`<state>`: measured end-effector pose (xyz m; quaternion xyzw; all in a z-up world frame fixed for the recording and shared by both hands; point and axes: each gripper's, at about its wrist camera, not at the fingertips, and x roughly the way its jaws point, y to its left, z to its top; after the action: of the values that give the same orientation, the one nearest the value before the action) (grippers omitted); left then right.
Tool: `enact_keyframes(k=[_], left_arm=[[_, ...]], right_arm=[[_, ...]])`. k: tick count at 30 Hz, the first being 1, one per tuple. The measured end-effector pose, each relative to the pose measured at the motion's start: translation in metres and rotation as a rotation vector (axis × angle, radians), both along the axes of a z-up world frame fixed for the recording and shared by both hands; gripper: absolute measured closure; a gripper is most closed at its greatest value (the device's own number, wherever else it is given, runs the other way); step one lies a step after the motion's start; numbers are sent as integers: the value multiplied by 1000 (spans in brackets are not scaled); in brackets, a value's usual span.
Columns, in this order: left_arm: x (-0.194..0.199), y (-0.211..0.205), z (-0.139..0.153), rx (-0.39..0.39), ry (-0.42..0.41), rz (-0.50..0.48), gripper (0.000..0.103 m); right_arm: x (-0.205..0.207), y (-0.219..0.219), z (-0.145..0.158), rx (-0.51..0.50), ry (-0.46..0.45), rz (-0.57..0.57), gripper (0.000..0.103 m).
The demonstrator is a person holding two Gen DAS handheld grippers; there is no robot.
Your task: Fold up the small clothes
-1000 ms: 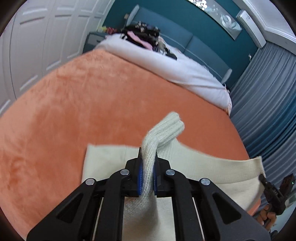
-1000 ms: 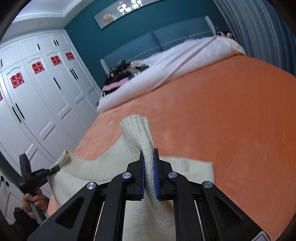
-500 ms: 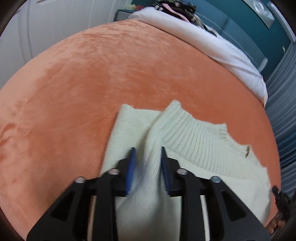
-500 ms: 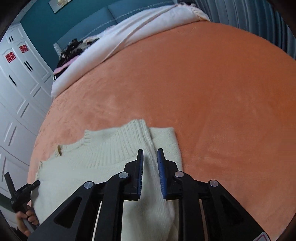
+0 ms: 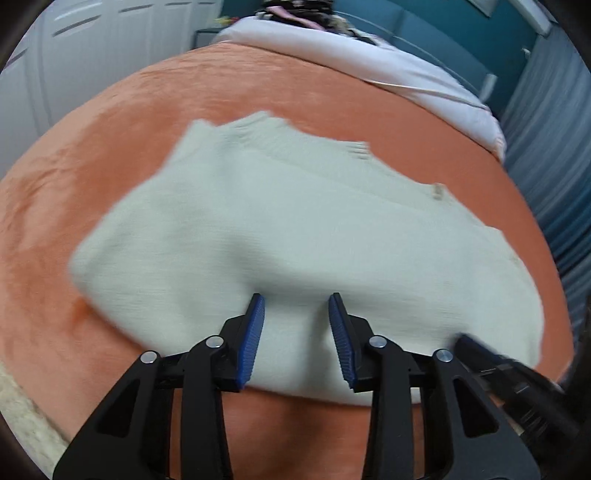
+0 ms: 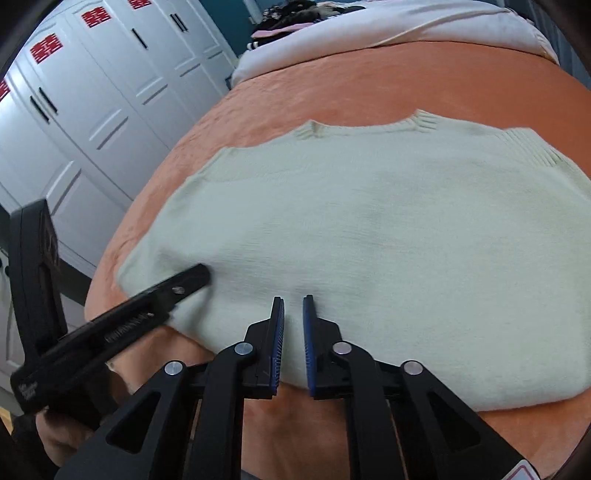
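Left gripper [image 5: 295, 314] spread wide with nothing between the blue pads [image 5: 251, 339], parked over the near edge of the cream knit sweater [image 5: 295, 221], so not holding a thing. Right gripper [image 6: 293, 321] only a narrow gap apart, also holding nothing, tips sitting just above the near hem of the same sweater [image 6: 388, 229]. Also visible from the right wrist view: the left gripper's finger [image 6: 177, 288] poking in low over the sweater's left corner, touching or nearly so, hard to say which. Sweater itself lying flat on the orange plush blanket [image 5: 110, 122], ribbed collar [image 6: 369, 129] at the far edge, ribbed band [image 6: 532, 147] showing at the far right corner. Looks like one fold already laid down, judging by the doubled-up, squarish outline with no sleeves sticking out, though the left view is too blurry to be sure of the layers. Probably somewhere mid-job: still needs at least one more fold across to get a compact bundle, then maybe a quick smoothing. Beyond that, white duvet [image 5: 369, 62] and a dark clothes heap [image 6: 295, 11] up at the headboard end, white wardrobe doors [image 6: 92, 92] off to the side.
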<state>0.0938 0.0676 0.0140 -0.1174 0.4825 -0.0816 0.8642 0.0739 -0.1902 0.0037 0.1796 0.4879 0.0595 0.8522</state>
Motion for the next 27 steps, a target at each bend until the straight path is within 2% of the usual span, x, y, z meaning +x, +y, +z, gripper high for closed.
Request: enact_keyframes(k=[1,3,5,6,8,9,10,11,12,13,14,16,17,18,19,20,21,22,23,25,27], left_arm=[[0,18,-5,-17,11,17,87],[1,45,-13,-54,26,21,102],[1,55,-19,-93,23,4,102],[0,54,-19,-85,14,3,102],[-1,50,-17,-68,7,27,102],[-1,49,-15,-85,13,50,102],[-2,51,-11,-124,19,73,100],[-5,54,-7,-159,17,98,96],[-8,59,-2,-175,2,127,80],[-11,63,3,-168,-21,160,59],[-14,69,9,-157,-56,188,55],[-12,75,10,-119,-60,198,55],[-8,77,5,-105,-34,190,56],[-5,76,0,-88,-15,181,58],[-3,74,-3,-57,-11,168,61],[-3,70,-4,-17,-17,154,61],[-3,69,-4,1,-20,147,61],[-3,68,-4,10,-20,148,61],[-2,69,-5,11,-17,155,61],[1,71,-9,19,-5,171,68],[3,70,-12,29,-6,172,68]], right_arm=[[-8,-22,-3,-20,15,-76,99],[-33,-81,-10,-25,44,-226,102],[-59,-130,-16,32,43,-316,103],[-69,-142,-15,37,44,-347,103],[-81,-149,-4,22,28,-354,103],[-86,-152,3,22,-1,-365,103],[-91,-153,11,18,-35,-380,98],[-93,-155,17,-1,-58,-400,85],[-91,-158,20,-29,-77,-424,75],[-86,-159,22,-49,-94,-438,55],[-86,-164,22,-67,-94,-447,52],[-75,-167,14,-85,-54,-436,52],[-62,-158,8,-94,-29,-418,52],[-57,-157,4,-103,0,-392,57],[-57,-157,4,-103,0,-392,66],[-55,-154,4,-110,4,-378,81],[-52,-151,9,-92,-15,-362,89],[-52,-150,19,-65,-51,-354,90],[-63,-157,43,-13,-167,-380,99],[-64,-165,44,-15,-170,-401,99],[-60,-186,16,-43,-46,-435,103]])
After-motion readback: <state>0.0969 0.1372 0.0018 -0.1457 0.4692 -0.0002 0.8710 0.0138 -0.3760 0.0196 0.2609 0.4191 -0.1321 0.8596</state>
